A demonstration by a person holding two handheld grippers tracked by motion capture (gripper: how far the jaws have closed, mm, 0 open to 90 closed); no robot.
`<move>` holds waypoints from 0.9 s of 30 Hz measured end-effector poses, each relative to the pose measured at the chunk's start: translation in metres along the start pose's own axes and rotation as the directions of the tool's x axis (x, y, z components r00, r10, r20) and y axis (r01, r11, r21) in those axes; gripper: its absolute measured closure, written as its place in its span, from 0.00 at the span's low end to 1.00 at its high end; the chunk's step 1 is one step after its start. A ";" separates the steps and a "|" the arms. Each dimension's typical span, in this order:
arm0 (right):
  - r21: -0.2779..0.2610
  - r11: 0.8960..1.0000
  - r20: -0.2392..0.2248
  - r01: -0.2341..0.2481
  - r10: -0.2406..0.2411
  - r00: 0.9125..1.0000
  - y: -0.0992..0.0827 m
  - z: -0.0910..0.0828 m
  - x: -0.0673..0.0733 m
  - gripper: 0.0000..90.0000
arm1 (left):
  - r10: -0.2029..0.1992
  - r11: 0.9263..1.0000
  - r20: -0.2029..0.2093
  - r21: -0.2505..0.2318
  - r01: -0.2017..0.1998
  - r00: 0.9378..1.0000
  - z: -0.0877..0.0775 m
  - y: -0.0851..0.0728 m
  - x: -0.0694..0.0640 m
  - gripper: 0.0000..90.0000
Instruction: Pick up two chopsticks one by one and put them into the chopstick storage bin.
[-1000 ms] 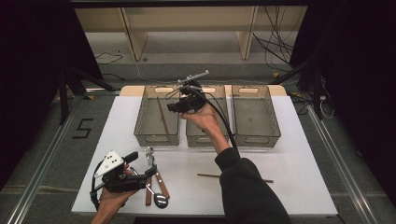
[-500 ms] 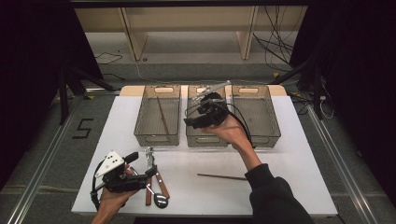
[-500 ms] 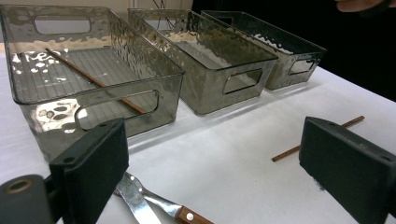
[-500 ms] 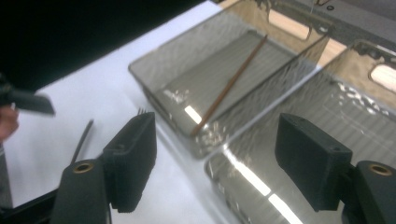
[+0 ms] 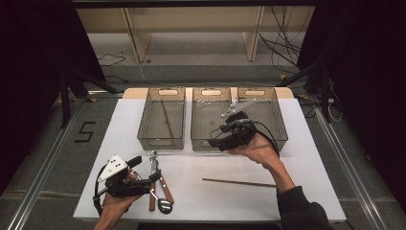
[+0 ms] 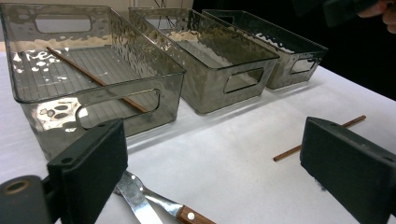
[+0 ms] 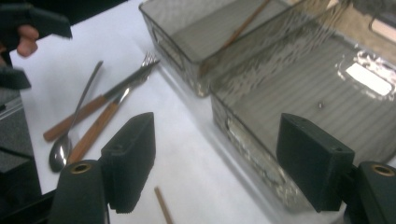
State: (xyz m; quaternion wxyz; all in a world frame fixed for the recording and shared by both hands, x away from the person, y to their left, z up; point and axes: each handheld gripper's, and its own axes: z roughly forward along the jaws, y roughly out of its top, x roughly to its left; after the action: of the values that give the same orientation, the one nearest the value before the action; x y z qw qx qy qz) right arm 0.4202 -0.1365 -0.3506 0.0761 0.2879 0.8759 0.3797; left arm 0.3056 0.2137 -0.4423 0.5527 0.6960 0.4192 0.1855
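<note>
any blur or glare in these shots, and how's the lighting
High view: the white table is brightly lit and the surroundings are nearly black. Left gripper view: sharp, with glare patches on the left bin wall. Right gripper view: soft with motion blur, the cutlery smeared, and a bright reflection on the middle bin floor.

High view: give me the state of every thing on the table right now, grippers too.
Left bin: holds one chopstick.
Middle bin: empty.
Right bin: contents unclear.
Loose chopstick: flat on the table.
Cutlery: lying by the left gripper.
Left gripper: open, empty.
Right gripper: open, empty, jaws just opened.
</note>
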 end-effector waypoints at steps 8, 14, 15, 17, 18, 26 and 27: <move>0.050 0.999 0.012 -0.009 0.008 1.000 -0.028 -0.012 -0.006 0.33 | 0.004 1.000 -0.001 0.004 -0.004 1.000 0.000 0.000 -0.001 0.07; 0.112 0.994 0.027 0.011 -0.014 1.000 -0.050 -0.017 -0.005 0.31 | 0.005 1.000 0.001 0.005 -0.005 1.000 0.000 0.000 -0.001 0.07; 0.118 0.993 0.022 0.009 -0.012 1.000 -0.054 -0.017 -0.005 0.31 | 0.006 1.000 0.001 0.006 -0.006 1.000 0.000 0.000 0.000 0.07; 0.138 0.990 0.022 0.006 -0.009 1.000 -0.061 -0.017 -0.004 0.31 | 0.008 1.000 0.002 0.009 -0.008 1.000 0.001 0.000 -0.001 0.07; 0.148 0.989 0.023 0.009 -0.013 1.000 -0.064 -0.016 -0.004 0.31 | 0.009 1.000 0.002 0.009 -0.009 1.000 0.001 0.000 -0.001 0.07; 0.248 0.968 0.034 0.031 -0.041 0.999 -0.078 -0.009 -0.001 0.34 | 0.011 1.000 -0.001 0.008 -0.011 1.000 0.000 0.000 0.000 0.07; 0.261 0.965 0.037 0.028 -0.039 0.999 -0.080 -0.009 -0.001 0.35 | 0.011 1.000 -0.001 0.007 -0.011 1.000 0.000 0.000 0.000 0.07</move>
State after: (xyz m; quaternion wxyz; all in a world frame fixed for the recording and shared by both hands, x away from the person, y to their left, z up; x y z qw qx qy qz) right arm 0.3825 -0.1862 -0.4012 0.0624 0.2883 0.9212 0.2537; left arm 0.3054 0.2133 -0.4420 0.5490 0.7002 0.4162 0.1873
